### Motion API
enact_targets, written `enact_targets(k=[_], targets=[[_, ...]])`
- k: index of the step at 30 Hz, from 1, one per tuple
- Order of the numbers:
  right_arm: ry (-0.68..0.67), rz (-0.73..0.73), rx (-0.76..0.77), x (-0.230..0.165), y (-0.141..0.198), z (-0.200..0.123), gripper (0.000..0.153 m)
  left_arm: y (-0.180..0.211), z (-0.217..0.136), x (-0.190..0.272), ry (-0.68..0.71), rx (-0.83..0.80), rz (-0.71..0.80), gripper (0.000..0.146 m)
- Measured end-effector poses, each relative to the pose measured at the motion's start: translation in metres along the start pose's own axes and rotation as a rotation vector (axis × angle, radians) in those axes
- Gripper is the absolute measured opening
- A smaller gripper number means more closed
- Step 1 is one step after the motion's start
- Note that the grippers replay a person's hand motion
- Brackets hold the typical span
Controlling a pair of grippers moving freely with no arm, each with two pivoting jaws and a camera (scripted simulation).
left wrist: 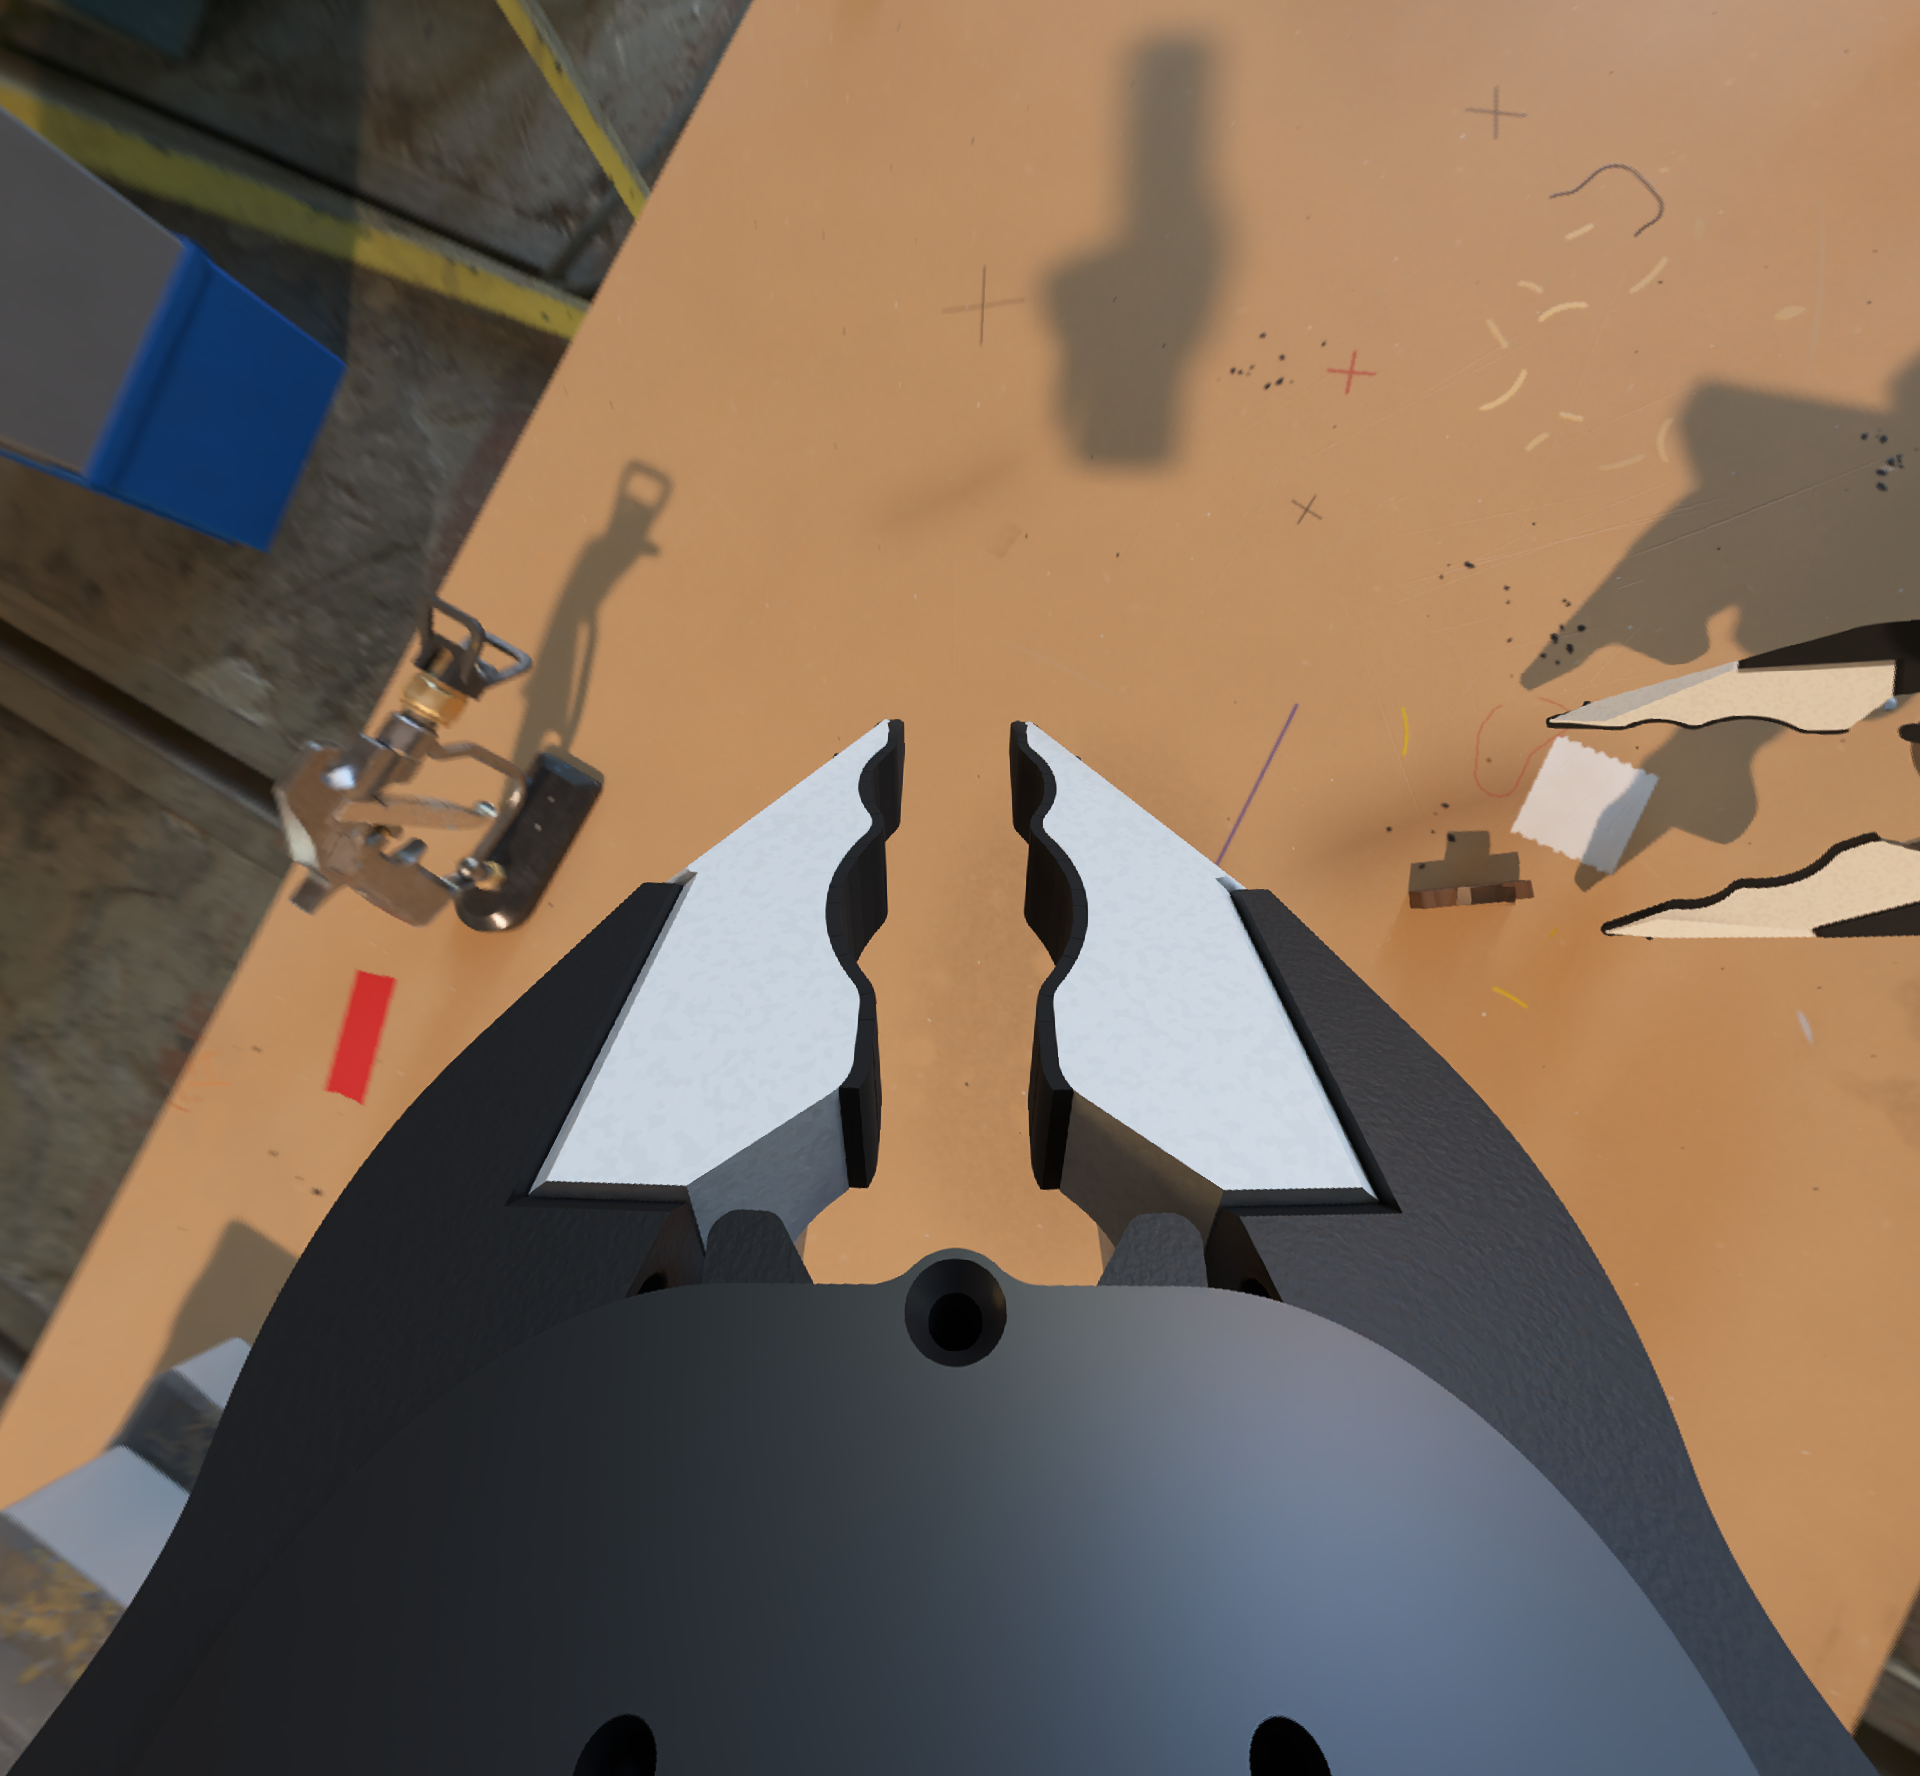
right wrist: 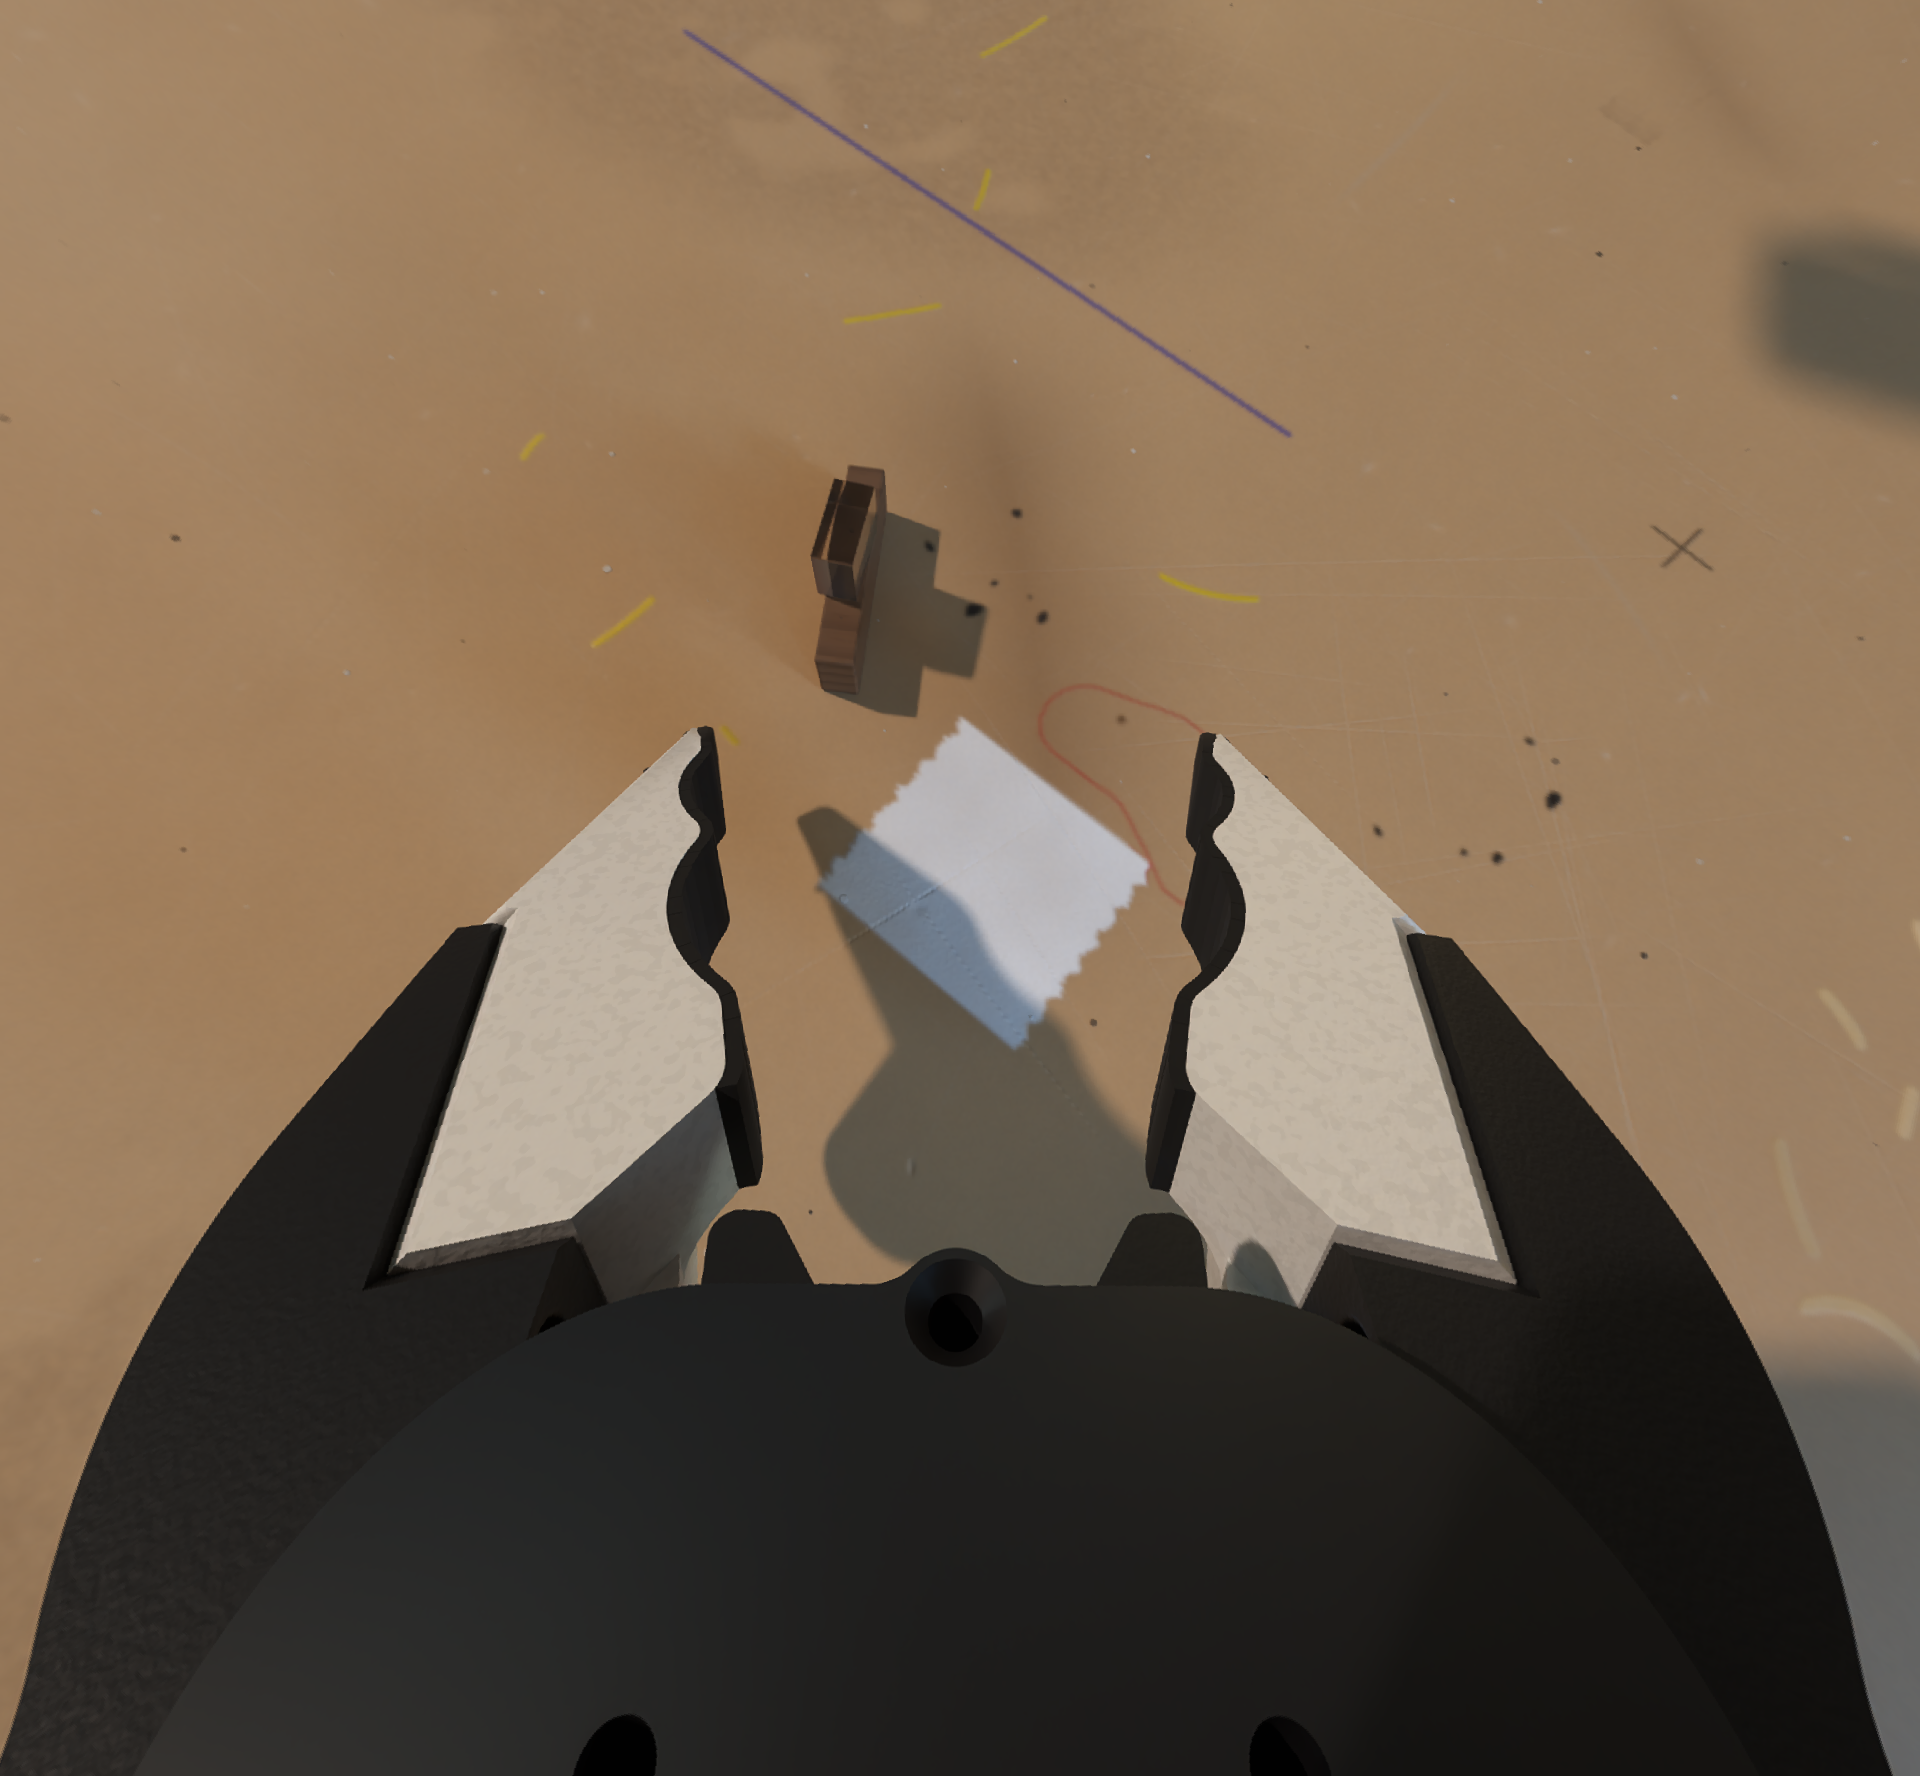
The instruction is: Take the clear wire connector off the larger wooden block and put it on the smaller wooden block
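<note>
Table [left wrist: 1039,583] edge left, spray gun [left wrist: 416,791] near it; both grippers' jaws released, holding nothing.

— How do your two claws stand?

— My left gripper [left wrist: 957,739] hangs above the table, white fingers [left wrist: 748,978] parted by a narrow gap, nothing between them.

— And the other?

— My right gripper [right wrist: 953,739] spreads its beige fingers [right wrist: 582,999] wide, empty, tips pointing downward at a slant.
</note>
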State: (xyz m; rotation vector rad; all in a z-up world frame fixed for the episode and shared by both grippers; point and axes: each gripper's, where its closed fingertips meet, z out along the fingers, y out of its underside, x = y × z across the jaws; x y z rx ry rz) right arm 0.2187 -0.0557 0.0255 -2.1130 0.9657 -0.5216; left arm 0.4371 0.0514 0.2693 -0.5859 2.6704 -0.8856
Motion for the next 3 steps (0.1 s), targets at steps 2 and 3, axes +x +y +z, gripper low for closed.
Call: enact_targets(k=[2, 3], targets=[[-0.022, 0.012, -0.004, -0.001, -0.002, 0.000, 0.090, 0.012, 0.012, -0.007, 0.002, -0.040, -0.037, 0.020], [-0.022, 0.009, -0.016, -0.001, -0.003, 0.001, 0.090, 0.018, 0.017, -0.010, -0.023, -0.072, -0.036, 0.019]])
